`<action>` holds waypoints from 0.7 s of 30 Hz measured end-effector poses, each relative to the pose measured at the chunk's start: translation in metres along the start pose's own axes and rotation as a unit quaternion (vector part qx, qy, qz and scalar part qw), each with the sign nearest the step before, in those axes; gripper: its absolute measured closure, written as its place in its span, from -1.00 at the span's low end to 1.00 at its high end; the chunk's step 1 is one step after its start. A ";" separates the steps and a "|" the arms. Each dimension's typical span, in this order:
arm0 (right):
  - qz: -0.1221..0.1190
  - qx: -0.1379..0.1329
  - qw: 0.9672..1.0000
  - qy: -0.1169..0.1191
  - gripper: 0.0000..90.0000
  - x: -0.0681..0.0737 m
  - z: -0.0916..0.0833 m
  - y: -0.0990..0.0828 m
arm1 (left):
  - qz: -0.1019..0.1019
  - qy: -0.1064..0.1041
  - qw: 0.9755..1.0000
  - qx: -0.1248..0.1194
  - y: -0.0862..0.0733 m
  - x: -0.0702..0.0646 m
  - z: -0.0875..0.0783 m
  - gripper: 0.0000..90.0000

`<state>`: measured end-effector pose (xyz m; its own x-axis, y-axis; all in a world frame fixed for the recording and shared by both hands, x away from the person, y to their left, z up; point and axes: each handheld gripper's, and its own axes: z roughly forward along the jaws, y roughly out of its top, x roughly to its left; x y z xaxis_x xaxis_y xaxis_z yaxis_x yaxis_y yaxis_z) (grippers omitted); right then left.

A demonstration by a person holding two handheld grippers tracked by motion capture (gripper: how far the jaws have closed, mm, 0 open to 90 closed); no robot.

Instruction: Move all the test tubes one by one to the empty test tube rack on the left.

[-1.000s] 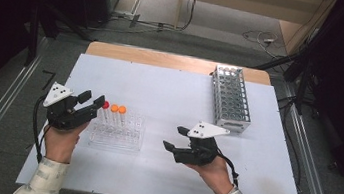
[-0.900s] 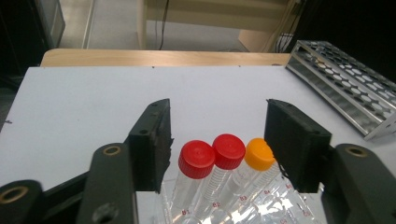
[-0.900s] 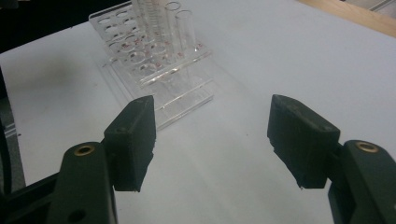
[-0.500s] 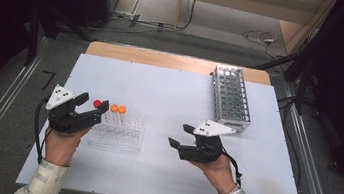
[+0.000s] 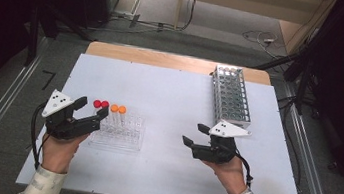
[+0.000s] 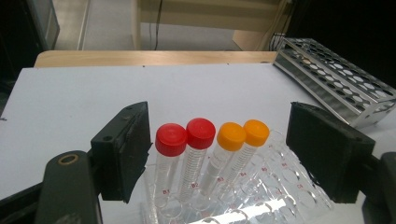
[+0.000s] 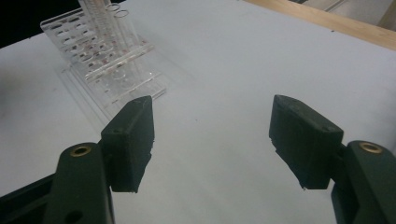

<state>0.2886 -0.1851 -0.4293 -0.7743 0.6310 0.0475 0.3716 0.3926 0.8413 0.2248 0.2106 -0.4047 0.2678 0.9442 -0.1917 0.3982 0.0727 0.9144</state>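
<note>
A clear plastic tube rack (image 5: pixel 127 134) stands at the table's left front with two red-capped tubes (image 5: pixel 101 104) and two orange-capped tubes (image 5: pixel 118 108) upright in its back row. My left gripper (image 5: pixel 92 107) sits just left of the rack. Its jaws have just been opening and now stand wide and open. In the left gripper view the red caps (image 6: pixel 186 136) and orange caps (image 6: pixel 243 134) rise between the jaws (image 6: pixel 219 140), and neither pad touches them. My right gripper (image 5: pixel 193 134) hovers open over bare table right of the rack (image 7: pixel 102 60), with nothing between its jaws (image 7: pixel 212 135).
A metal wire tube rack (image 5: pixel 230 95) lies at the table's back right, also seen in the left gripper view (image 6: pixel 336 79). A wooden strip (image 5: pixel 175 59) edges the far side of the white tabletop (image 5: pixel 170 92). Cables lie on the floor beyond.
The left gripper's jaws opened and drew back slightly, leaving a second red-capped tube standing in the clear rack. The right gripper shifted a little to the right.
</note>
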 end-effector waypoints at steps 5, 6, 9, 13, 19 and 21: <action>0.006 -0.003 1.000 -0.012 -0.36 -0.007 -0.006 -0.005 | 0.004 -0.001 1.000 -0.003 -0.002 -0.002 -0.005 -0.51; 0.007 -0.003 1.000 -0.014 -0.36 -0.009 -0.008 -0.007 | 0.006 -0.001 1.000 -0.002 -0.003 -0.002 -0.006 -0.51; 0.009 -0.004 1.000 -0.021 -0.37 -0.014 -0.012 -0.010 | 0.006 0.000 1.000 0.000 -0.006 -0.001 -0.008 -0.52; 0.015 -0.004 0.999 -0.030 -0.37 -0.020 -0.019 -0.016 | 0.006 0.003 1.000 0.002 -0.011 0.001 -0.013 -0.52; 0.025 -0.008 0.999 -0.044 -0.37 -0.030 -0.029 -0.022 | 0.007 0.009 1.000 0.003 -0.021 0.005 -0.021 -0.52; 0.029 -0.007 0.998 -0.050 -0.38 -0.033 -0.032 -0.025 | 0.005 0.012 1.000 0.004 -0.024 0.006 -0.024 -0.53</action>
<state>0.2881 -0.2371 -0.4342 -0.6971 0.7157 0.0428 0.4062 0.3450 0.8462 0.1964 0.2225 -0.4191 0.2518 0.9521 -0.1735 0.4017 0.0603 0.9138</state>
